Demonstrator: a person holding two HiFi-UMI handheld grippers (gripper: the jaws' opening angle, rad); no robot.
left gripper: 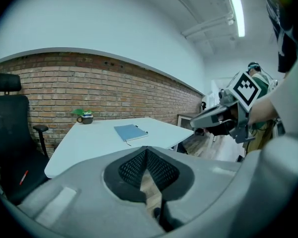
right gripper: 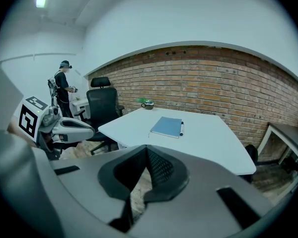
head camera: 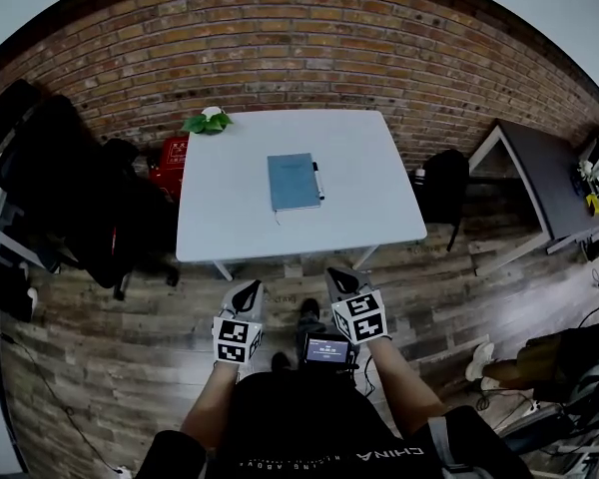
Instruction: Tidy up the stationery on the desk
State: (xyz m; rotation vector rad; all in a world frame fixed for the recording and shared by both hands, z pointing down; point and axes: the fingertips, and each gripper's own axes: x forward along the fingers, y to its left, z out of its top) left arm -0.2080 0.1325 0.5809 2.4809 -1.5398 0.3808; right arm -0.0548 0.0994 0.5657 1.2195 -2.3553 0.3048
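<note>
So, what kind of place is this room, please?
Most likely an office or workroom. A white rectangular table carries a blue notebook and a black pen, a black high-backed office chair stands beside it, and a red brick wall runs behind.

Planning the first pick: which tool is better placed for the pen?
Right, probably. The pen lies along the right edge of the notebook, on the side of the right tool; the left tool would cross the notebook. Both are shut, short of the table.
</note>
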